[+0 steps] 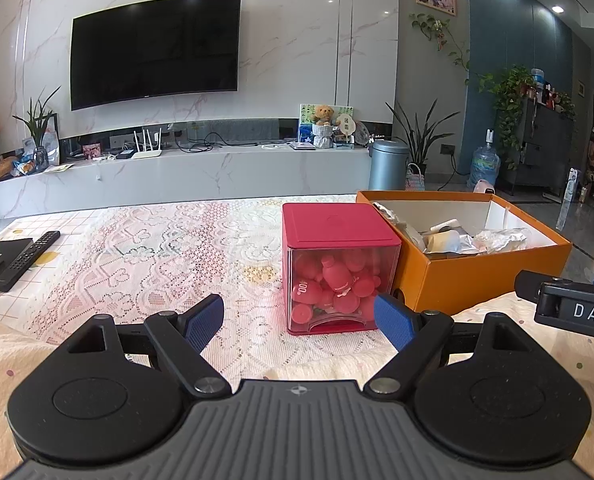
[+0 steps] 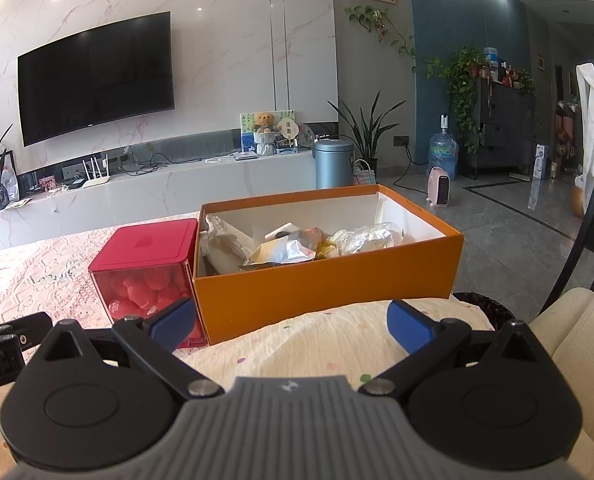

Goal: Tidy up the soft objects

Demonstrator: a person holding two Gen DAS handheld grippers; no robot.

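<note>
Both grippers, left point(image 1: 299, 322) and right point(image 2: 291, 322), gape empty. Only the left view shows the whole remote point(image 1: 27, 260); the orange box's point(image 2: 325, 280) crumpled contents stay unclear.

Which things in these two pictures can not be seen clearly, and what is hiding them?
- Red box: in the right wrist view the left finger of the right claw covers its lower front corner.
- Orange box: its contents are a jumble of foil packets; deeper layers are hidden by its walls in both views.
- Right claw: the left wrist view's right edge cuts it off.
- Remote control: buttons too small to read.
</note>
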